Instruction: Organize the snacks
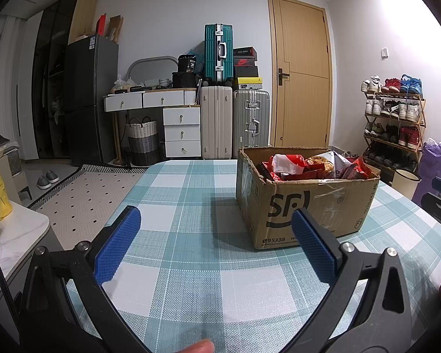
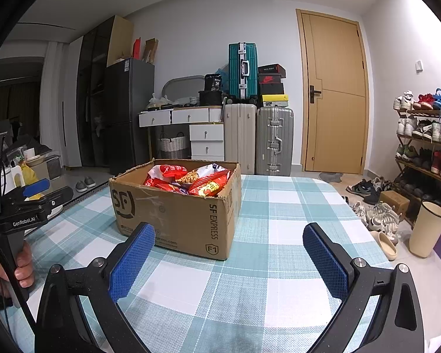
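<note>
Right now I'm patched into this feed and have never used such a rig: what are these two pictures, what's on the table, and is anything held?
There is no robot arm. A person holds a handheld two-finger tool in each hand, each with a fisheye camera looking along its blue pads. One picture is from the left gripper, the other from the right gripper. Both have their jaws wide apart and hold nothing. On the checked tablecloth stands an open cardboard box filled with red snack packets. In the right view, the left tool and the hand gripping it show at the edge.
</note>
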Motion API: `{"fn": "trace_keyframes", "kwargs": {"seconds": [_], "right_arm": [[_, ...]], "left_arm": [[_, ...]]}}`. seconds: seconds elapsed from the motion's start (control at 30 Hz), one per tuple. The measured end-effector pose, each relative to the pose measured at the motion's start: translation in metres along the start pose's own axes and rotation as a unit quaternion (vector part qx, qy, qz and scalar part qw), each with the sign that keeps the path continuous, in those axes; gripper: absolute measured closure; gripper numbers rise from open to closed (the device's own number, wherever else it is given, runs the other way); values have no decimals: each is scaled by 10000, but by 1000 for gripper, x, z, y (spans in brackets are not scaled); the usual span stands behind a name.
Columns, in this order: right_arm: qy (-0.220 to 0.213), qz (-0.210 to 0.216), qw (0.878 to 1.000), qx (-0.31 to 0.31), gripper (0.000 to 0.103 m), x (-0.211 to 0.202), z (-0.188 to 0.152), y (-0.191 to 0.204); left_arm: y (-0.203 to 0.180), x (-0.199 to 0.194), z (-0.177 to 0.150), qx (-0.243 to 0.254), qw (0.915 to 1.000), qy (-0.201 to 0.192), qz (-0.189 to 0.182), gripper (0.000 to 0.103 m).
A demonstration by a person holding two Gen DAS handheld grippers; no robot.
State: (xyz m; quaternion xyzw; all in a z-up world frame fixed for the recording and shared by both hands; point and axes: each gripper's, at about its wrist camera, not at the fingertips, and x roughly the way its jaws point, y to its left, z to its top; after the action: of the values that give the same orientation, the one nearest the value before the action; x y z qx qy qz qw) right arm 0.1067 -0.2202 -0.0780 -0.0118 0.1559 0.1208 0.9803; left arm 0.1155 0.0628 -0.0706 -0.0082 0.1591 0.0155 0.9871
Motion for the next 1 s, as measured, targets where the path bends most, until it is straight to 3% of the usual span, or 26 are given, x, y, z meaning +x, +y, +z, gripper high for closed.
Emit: {"fn": "trace_keyframes", "kwargs": {"seconds": [1.0], "right_arm": [[-2, -16, 10000, 12, 1, 0, 0, -3]], "left_arm": [[0, 0, -1, -3, 10000, -6, -1, 1]]}}
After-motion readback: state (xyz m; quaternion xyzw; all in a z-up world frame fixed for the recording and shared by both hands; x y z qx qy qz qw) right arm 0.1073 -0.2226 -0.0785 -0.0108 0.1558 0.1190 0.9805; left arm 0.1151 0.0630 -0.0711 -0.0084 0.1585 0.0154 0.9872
